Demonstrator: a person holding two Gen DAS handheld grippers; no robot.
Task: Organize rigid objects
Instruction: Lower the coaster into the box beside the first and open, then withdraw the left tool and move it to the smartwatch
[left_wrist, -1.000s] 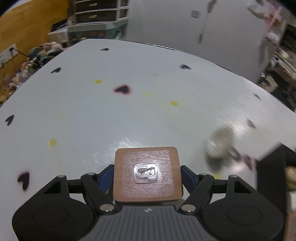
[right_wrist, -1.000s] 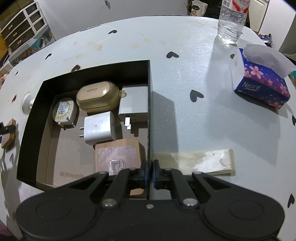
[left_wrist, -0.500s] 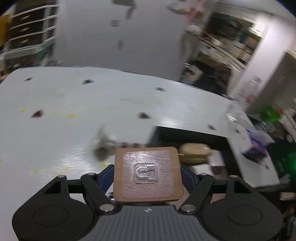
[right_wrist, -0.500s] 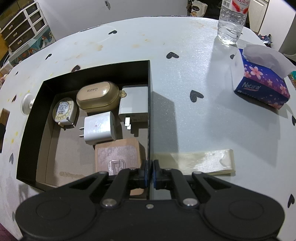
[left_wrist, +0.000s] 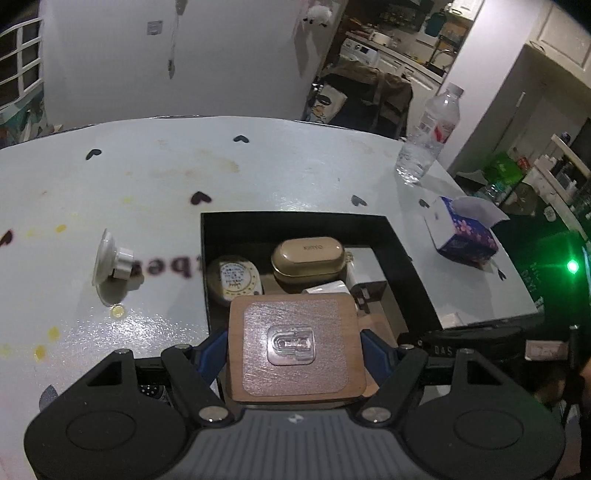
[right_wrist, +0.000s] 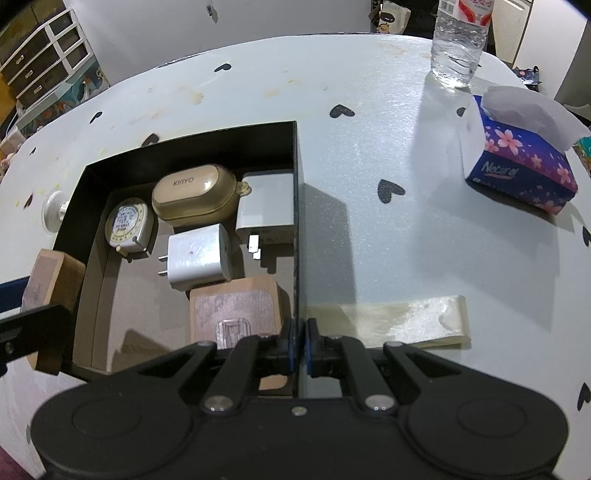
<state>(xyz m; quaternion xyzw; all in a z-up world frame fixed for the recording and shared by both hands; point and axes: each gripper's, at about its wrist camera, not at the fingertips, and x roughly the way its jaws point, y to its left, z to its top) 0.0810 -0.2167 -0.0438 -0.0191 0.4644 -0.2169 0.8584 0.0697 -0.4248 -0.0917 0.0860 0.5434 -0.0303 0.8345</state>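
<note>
Two grippers grip: the left gripper (left_wrist: 295, 345) clamps a square brown wooden hook plate (left_wrist: 295, 347) above the black open box (right_wrist: 184, 147); the right gripper (right_wrist: 300, 349) pinches its right wall

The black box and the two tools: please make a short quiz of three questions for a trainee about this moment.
1. True or false: the left tool is shut on a brown square block.
2. What does the right tool pinch?
A. the tissue box
B. the wall of the black box
C. the water bottle
3. Fill in: outside the black box, on the table at its left, lies a white ____.

Key
1. True; the block sits over the box's left edge, not yet inside.
2. B; its fingers are closed on the box's right wall.
3. Knob; its exact kind I cannot tell.
</note>
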